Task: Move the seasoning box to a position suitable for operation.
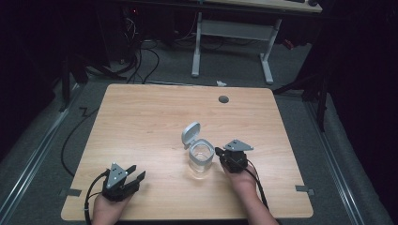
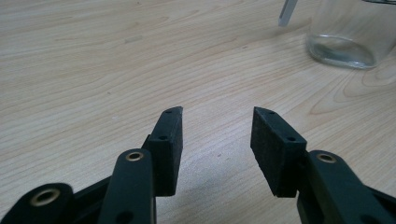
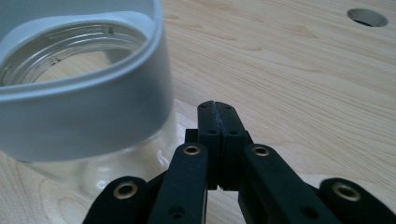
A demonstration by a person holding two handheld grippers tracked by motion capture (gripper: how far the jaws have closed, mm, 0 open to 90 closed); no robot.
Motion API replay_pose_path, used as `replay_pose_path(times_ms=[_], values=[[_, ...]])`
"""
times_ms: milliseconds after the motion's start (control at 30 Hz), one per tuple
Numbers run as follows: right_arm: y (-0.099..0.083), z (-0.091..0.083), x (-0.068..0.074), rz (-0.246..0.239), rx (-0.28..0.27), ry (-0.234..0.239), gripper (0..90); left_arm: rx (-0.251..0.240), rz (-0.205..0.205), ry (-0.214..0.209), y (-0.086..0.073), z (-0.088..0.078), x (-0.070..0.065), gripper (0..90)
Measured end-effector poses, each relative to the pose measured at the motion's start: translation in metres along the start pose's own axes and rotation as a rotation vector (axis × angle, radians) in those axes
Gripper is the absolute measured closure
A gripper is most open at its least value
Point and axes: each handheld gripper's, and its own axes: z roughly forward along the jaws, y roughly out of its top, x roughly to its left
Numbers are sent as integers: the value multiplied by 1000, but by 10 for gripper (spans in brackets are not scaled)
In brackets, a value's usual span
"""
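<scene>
Right gripper view shows my right hand-held gripper [image 3: 218,108] clenched on nothing, just beside the glass jar [image 3: 79,98], mid-counter [image 1: 141,122], lid [image 1: 191,133] flipped up. Left hand-held gripper [image 2: 217,126] rests released. Next, I reckon: nudge that lid down.

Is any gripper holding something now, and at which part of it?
Nothing is held. The right gripper is shut on nothing, beside the glass jar. The left gripper is open above the bare table.

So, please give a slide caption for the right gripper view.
Shut right gripper beside the clear glass jar with grey plastic collar on light wooden table.
</scene>
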Motion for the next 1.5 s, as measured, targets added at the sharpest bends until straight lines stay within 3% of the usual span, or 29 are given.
replay_pose_path(times_ms=[367,833,1200,1333,1500], values=[[-3,-5,13,-25,-2,20,899,1,-6,-11,-1,0,-2,540],[-11,-10,46,-49,-25,111,893,3,-7,-25,-2,0,-6,535],[-24,-22,31,-9,-39,105,897,19,2,-52,-9,1,-20,533],[-23,-16,37,-23,-34,125,897,31,17,-64,-13,2,-28,537],[-21,-9,44,-42,-24,141,897,35,16,-61,-14,2,-26,534]])
